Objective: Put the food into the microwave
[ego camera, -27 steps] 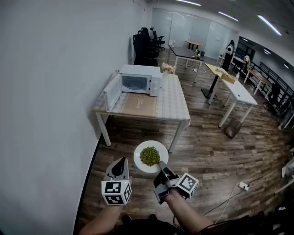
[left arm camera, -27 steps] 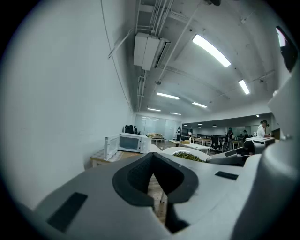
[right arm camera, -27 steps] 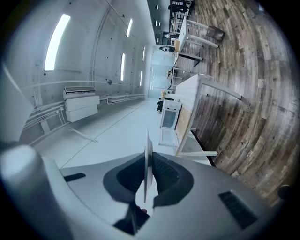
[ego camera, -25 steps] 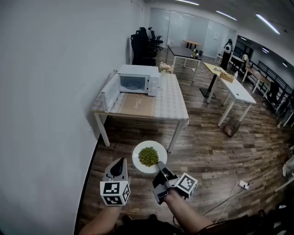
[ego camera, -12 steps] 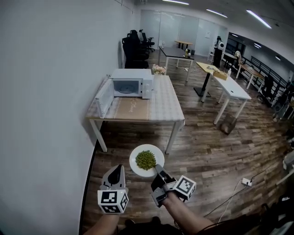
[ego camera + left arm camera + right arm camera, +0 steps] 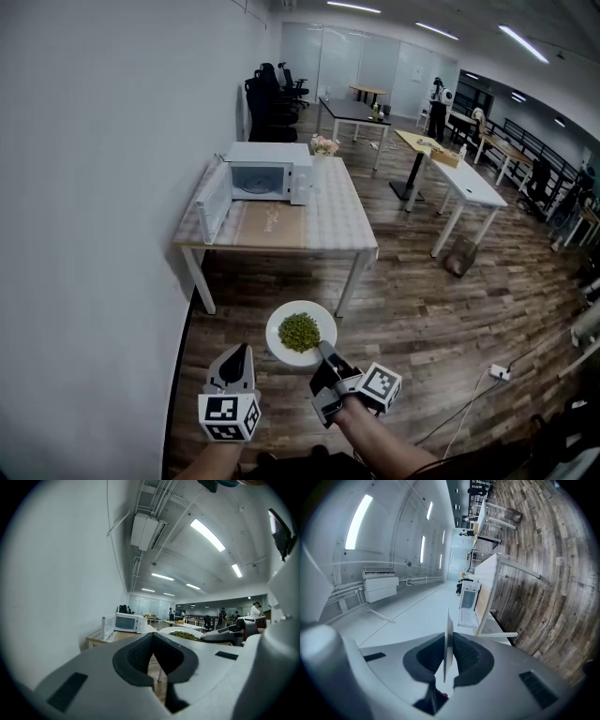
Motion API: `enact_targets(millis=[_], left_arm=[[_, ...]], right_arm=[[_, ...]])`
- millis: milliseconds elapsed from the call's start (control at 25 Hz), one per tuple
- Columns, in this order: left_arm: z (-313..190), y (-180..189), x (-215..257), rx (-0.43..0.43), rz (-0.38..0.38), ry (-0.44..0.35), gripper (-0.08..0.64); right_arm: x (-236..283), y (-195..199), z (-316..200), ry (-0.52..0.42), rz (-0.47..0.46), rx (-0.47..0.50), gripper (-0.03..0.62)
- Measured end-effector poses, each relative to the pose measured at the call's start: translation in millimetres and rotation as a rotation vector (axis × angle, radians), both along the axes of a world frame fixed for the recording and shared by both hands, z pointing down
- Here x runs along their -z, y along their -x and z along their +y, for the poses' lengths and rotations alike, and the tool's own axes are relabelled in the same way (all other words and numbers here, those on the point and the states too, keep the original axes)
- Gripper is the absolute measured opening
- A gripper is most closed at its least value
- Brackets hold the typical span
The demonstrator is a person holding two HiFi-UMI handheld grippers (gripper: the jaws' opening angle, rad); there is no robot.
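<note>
A white plate [image 6: 301, 333] with a heap of green peas [image 6: 299, 332] hangs level over the wood floor. My right gripper [image 6: 323, 349] is shut on its near rim, and in the right gripper view the plate's edge [image 6: 448, 639] stands between the pads. My left gripper [image 6: 238, 356] hangs to the left of the plate, apart from it, shut on nothing. The white microwave [image 6: 267, 173] stands on the table [image 6: 342, 234] ahead with its door [image 6: 214, 200] swung open to the left. The left gripper view shows the microwave [image 6: 127, 622] and the plate [image 6: 183, 634] beyond the shut jaws.
A white wall [image 6: 103, 234] runs along the left. White desks [image 6: 469, 183], a dark table [image 6: 361, 111] and black office chairs [image 6: 267, 98] fill the room behind. A cable with a plug [image 6: 497, 375] lies on the floor at the right.
Both grippers and the plate have shifted a little down in the head view, and the table sits slightly further left. The grip on the plate is the same.
</note>
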State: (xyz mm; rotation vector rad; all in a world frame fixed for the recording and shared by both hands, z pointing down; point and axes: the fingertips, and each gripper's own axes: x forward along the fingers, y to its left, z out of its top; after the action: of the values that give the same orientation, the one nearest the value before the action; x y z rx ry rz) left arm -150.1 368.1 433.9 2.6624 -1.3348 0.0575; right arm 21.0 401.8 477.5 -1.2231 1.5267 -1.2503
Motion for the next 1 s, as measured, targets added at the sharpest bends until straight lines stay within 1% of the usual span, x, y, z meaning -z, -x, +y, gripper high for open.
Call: enact_targets(millis=[160,280,360,480,680,760,840,920,1000], left_arm=[[-6,12,-3,-0.015,0.002,-0.010,0.006],[-15,21,-7,-0.011,0.011,-0.006,0.006],[-17,21,-10,-0.026,0.023,0.000,0.006],[-24,13,-12,-0.055,0.037,-0.013,0.006],[-57,10,-8,-0.022,0.038,-0.046,0.006],[-65,7,-4,-0.024,0.059,-0.046,0.006],[-77,5,3,-0.008,0.076,-0.050,0.006],[-95,3,10,0.016,0.069,-0.067,0.006],[-112,-2,11,0.036,0.065,-0.067,0.006]], right_arm=[[-3,9,-1,-0.004,0.008,-0.016,0.041],[-10,13,-5,0.012,0.018,-0.021,0.041],[-15,14,-10,0.020,0.025,-0.014,0.041],[-18,13,-23,0.032,0.056,0.014,0.041],[-14,8,-65,-0.007,0.041,0.047,0.041],[-12,1,-79,-0.010,0.041,0.053,0.041],[-6,-6,-94,-0.019,0.050,0.067,0.041],[-1,-9,-111,-0.031,0.039,0.083,0.041],[1,-14,-127,-0.032,0.023,0.093,0.043]])
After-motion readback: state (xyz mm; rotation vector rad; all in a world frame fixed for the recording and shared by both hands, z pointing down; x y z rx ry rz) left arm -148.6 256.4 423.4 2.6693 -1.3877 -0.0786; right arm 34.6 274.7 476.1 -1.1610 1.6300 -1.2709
